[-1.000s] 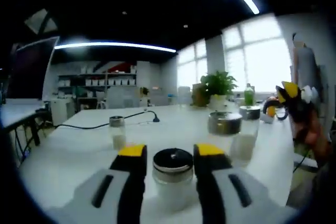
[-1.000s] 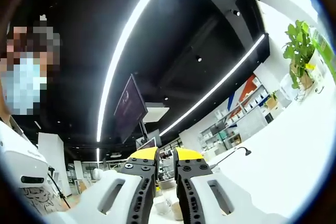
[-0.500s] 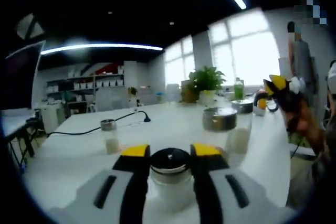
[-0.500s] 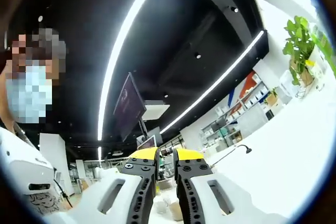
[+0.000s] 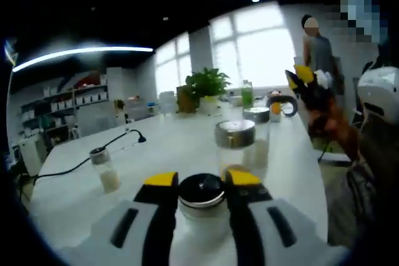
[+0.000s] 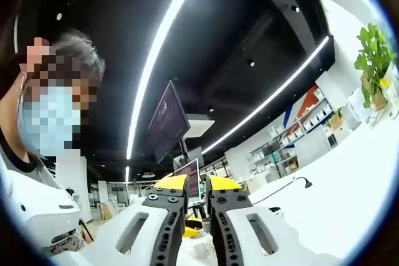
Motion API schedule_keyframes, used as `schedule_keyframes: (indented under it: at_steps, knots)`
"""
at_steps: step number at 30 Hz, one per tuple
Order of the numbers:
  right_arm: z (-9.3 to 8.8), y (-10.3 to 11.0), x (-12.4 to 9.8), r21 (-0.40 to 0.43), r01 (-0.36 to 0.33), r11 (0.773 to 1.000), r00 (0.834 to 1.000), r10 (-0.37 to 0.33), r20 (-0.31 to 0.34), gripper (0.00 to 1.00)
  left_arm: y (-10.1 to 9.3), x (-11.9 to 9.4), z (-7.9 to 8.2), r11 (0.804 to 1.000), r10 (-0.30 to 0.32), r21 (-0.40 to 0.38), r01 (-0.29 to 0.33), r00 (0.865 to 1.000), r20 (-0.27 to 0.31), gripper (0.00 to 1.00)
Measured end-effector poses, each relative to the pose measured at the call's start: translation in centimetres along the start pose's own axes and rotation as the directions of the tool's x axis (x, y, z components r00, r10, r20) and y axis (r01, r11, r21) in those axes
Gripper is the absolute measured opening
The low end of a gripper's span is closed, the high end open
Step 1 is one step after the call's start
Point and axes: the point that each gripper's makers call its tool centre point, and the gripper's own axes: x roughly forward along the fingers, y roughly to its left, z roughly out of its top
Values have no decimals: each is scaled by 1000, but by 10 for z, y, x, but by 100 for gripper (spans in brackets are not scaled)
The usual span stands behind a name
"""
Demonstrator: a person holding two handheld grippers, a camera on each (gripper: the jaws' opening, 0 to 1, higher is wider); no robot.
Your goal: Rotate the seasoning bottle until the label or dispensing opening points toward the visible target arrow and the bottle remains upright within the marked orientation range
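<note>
Seasoning bottle [image 5: 201, 200]: clear glass, pale contents, steel lid, upright at near tabletop [image 5: 168, 147] edge, clamped between left gripper [image 5: 201, 182] jaws. Three similar bottles [image 5: 235, 144] farther back. Right gripper [image 6: 190, 185]: raised, jaws nearly closed, holding nothing.

Four seasoning bottles [image 5: 201, 207] stand on one white table [image 5: 168, 147]. One potted plant [image 5: 206, 86] and one green bottle [image 5: 247, 95] stand far
</note>
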Motion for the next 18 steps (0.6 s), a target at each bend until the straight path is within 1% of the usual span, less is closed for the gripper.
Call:
schedule_keyframes:
  at_steps: [1, 2, 3, 5, 6, 9, 12, 15, 17, 18]
  knots:
    - [4, 3, 0, -3, -7, 1000, 1000, 7, 8, 9, -1, 0, 0, 999, -30, 12, 30, 1000, 5, 32]
    - [6, 6, 1, -8, -12, 1000, 1000, 12, 12, 9, 0, 0, 0, 999, -46, 8, 46, 999, 12, 32]
    - [8, 9, 1, -18, -16, 1000, 1000, 16, 12, 9, 1, 0, 0, 998, -56, -18, 57, 998, 14, 32]
    - [10, 13, 0, -29, -17, 999, 1000, 17, 8, 9, 2, -1, -1, 996, -79, -30, 79, 997, 7, 32]
    - [11, 14, -1, -31, -17, 999, 1000, 17, 7, 9, 0, -3, -1, 994, -104, -27, 104, 995, 9, 32]
    - [13, 15, -4, -36, -13, 999, 1000, 13, 4, 9, -3, -5, -1, 988, -155, -13, 155, 988, 11, 32]
    - [16, 15, -6, -42, -8, 999, 1000, 8, 6, 9, -5, -4, -1, 979, -205, 4, 205, 979, 14, 32]
    - [18, 15, -6, -39, -5, 999, 1000, 6, 14, 9, -7, -3, 0, 969, -248, 18, 248, 969, 1, 32]
    - [18, 14, -7, -42, -4, 999, 1000, 5, 16, 9, -8, -3, 0, 959, -284, 7, 284, 959, -6, 32]
    - [17, 13, -8, -61, -2, 998, 1000, 2, 7, 9, -8, -3, 0, 954, -299, -4, 299, 954, -9, 32]
